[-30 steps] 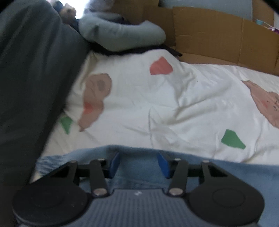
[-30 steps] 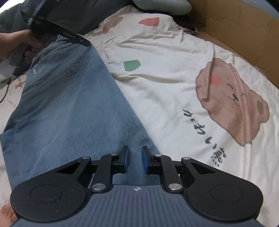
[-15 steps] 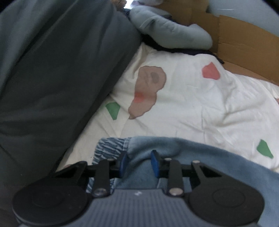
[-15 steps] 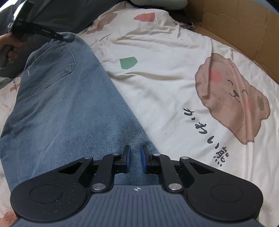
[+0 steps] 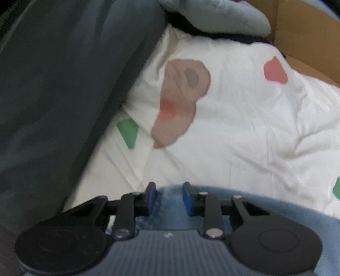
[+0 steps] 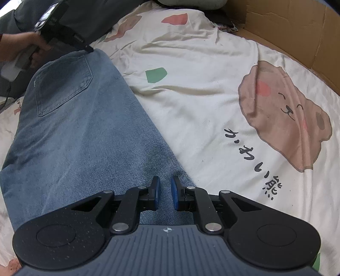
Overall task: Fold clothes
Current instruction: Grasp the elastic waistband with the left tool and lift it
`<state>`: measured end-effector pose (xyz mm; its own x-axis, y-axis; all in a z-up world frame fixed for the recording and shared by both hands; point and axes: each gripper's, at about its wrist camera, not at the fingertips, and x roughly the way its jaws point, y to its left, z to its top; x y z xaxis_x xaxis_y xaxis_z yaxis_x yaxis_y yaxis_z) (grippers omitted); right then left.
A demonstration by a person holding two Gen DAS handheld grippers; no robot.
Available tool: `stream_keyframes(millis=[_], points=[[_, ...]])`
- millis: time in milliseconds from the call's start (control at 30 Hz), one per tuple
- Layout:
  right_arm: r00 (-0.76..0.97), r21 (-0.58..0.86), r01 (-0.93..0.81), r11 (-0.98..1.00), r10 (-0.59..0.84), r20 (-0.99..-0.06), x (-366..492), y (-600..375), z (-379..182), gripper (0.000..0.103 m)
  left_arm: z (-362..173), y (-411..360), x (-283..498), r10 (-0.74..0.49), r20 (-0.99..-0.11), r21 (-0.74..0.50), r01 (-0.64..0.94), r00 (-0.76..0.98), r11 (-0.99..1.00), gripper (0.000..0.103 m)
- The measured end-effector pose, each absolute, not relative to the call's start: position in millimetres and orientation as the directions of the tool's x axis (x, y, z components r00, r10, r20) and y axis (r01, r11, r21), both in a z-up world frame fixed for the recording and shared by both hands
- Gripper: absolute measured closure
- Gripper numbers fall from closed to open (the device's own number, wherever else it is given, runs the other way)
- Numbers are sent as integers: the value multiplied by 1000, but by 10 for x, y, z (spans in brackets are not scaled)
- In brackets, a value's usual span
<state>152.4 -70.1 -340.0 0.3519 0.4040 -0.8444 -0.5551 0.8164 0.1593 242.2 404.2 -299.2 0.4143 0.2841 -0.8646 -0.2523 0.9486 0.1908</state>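
Note:
Blue jeans (image 6: 85,138) lie flat on a white quilt with bear prints (image 6: 212,95), back pocket up. My right gripper (image 6: 164,195) is shut on the denim at the near right edge of the leg. At the far end a hand (image 6: 19,44) holds my left gripper (image 6: 63,36), its tip at the waist corner. In the left wrist view, the left gripper (image 5: 167,197) has a bunched fold of the jeans (image 5: 255,208) between its blue pads. Its jaws are still closing on that fold.
A dark grey blanket (image 5: 53,85) rises on the left of the quilt. A pale blue pillow (image 5: 212,19) lies at the far end. Brown cardboard (image 6: 286,31) walls the quilt's right side. A cable (image 6: 6,95) hangs at the left edge.
The left gripper slid sideways along the waist to its corner and its jaws narrowed onto the denim. The jeans' top edge shifted with it. The right gripper stayed put.

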Motion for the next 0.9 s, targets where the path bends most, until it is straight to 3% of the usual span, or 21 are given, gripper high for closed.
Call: stream_keyframes(millis=[333, 433, 600, 900], points=[[334, 183, -543, 819, 411, -848, 1558, -717, -3406, 86, -2426, 4020, 2033, 231, -864, 122, -259, 448, 958, 82], [329, 185, -544, 818, 411, -850, 1564, -717, -3402, 86, -2430, 4004, 1872, 232, -876, 124, -268, 423, 955, 90], [329, 180, -546, 818, 407, -852, 1566, -709, -3401, 86, -2622, 3990, 1666, 210, -904, 95, -302, 373, 948, 91], [314, 192, -548, 814, 412, -855, 1588, -715, -3405, 86, -3188, 4064, 1625, 246, -923, 158, -291, 295, 943, 82]])
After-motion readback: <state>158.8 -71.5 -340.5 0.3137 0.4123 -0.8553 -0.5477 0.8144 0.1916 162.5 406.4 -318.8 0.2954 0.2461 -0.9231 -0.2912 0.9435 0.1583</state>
